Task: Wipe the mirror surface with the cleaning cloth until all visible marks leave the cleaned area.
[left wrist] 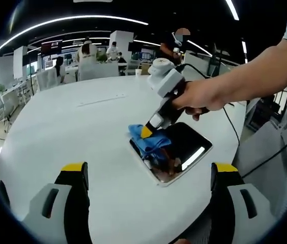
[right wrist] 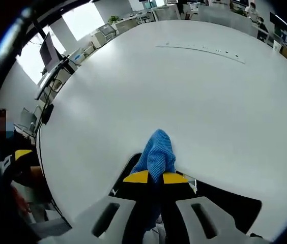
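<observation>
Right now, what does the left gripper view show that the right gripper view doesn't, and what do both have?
Left gripper view: the left gripper, jaws wide apart over bare table; the person's hand wrapped around the right gripper; the mirror almost whole, reflecting a ceiling light.

Right gripper view: the right gripper's jaws seen from behind, closed on the cloth, with the cloth bunched ahead of the tips, and a seam line across the far tabletop.

Both: the blue cloth, the dark mirror under it, the white table.
</observation>
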The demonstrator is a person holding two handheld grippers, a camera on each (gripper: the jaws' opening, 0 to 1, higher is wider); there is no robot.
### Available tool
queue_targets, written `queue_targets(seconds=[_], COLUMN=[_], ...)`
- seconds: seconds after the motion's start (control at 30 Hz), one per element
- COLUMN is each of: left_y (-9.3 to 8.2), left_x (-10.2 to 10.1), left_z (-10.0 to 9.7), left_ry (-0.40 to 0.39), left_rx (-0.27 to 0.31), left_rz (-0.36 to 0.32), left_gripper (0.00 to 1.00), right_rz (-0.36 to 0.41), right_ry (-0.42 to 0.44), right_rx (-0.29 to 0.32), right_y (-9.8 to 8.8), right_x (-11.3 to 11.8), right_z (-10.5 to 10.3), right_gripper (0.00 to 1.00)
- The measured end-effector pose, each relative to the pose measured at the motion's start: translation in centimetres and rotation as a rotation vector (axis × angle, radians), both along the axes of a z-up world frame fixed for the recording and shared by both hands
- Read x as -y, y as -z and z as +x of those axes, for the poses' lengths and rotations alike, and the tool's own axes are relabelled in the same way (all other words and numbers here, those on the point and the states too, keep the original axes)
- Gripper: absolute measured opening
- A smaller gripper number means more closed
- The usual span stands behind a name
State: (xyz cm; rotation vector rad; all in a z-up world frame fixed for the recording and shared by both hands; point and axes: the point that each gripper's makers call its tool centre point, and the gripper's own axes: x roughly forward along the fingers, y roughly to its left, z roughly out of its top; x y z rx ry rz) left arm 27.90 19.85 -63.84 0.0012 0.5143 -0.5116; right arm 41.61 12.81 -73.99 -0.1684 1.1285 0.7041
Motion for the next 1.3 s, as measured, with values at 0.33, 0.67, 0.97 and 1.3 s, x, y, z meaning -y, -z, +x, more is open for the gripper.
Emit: queue_targets(seconds=[0.33,0.67,0.97,1.3], left_y=[-0.6,0.5,1.8,2.2], left_x=[1.6,2.9,3.5,4.4], left_z=[0.0,-1.1,-2.7,-3.4], left_ry=[0.021,0.069,0.093,0.114], left_rx=[0.032,-0.001,-0.029,-0.051], left_rz=[-0.042,-0.048,-0.036,-0.03], left_gripper=[0.99,0.99,0.99,0.99], right_rz=[-0.014,-0.029,-0.039,-0.057], right_ry=[-0.005,0.001,0.01,0.01], right_rx=[0.009,0.013,0.009,0.008], right_y=[-0.1,-0.2,0.2,-0.2], right_x=[0.9,1.7,2.2,3.1], right_z=[0.0,0.1,0.6,0.3], right_gripper=[0.01,0.01,0.01,0.01])
